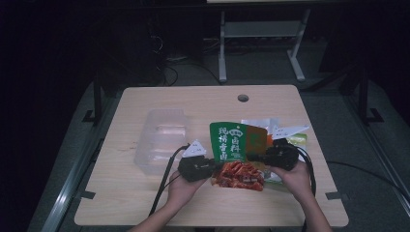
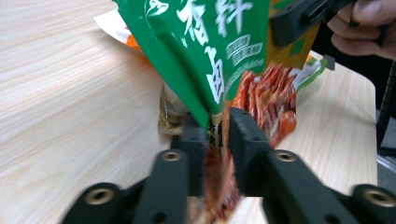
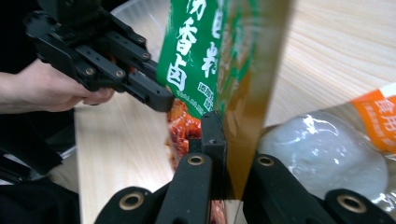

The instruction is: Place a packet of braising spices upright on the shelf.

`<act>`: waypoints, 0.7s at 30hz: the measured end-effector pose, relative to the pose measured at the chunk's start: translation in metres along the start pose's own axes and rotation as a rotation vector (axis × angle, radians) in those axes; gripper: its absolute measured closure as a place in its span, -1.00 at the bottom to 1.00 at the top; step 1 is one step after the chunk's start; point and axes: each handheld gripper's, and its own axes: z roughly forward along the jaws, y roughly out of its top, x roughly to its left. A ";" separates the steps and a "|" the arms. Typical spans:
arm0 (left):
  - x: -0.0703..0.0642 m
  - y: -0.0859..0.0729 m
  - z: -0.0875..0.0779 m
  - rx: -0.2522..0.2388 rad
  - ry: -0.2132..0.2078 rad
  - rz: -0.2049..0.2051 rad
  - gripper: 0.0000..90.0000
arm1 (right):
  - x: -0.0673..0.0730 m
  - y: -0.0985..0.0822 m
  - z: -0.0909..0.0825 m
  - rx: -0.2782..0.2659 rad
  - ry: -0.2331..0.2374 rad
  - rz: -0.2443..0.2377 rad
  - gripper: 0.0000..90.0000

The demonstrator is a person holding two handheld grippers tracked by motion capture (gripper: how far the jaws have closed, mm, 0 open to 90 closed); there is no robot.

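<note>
In the high view, a green and orange printed plastic pouch with white characters [image 1: 235, 141] is lying flat near the middle of the pale wooden table [image 1: 145, 193], its long axis running away from the person and its clear lower end, packed with red strips, pointing toward the table's near edge. A clear plastic tub [image 1: 162, 137] is standing to its left, well apart.

The left gripper view is showing what the high view cannot: the left gripper [image 2: 218, 140] is nipping the pouch's near edge, with only a narrow slot between its jaws and film running through it. The right gripper view is showing the right gripper [image 3: 229, 154] clamped tight on the orange-brown side of the same pouch, and beside it a clear bag of white powder with an orange label [image 3: 327, 154] that is mostly covered from above.

Both of the person's hands are reaching in from the near edge, forearms angled inward. The left gripper [image 1: 196, 166] and the right gripper [image 1: 275, 155] are pointing toward each other across the pouch's lower end.
</note>
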 end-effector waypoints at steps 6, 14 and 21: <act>-0.010 -0.001 -0.022 -0.023 0.015 0.040 0.33 | 0.018 0.008 -0.011 -0.041 -0.016 -0.041 1.00; -0.017 -0.015 -0.042 -0.019 0.017 0.040 0.18 | 0.023 0.013 -0.012 -0.064 -0.007 -0.034 1.00; -0.025 -0.031 -0.051 -0.004 0.013 0.110 0.08 | 0.030 0.038 -0.006 -0.058 -0.038 -0.048 1.00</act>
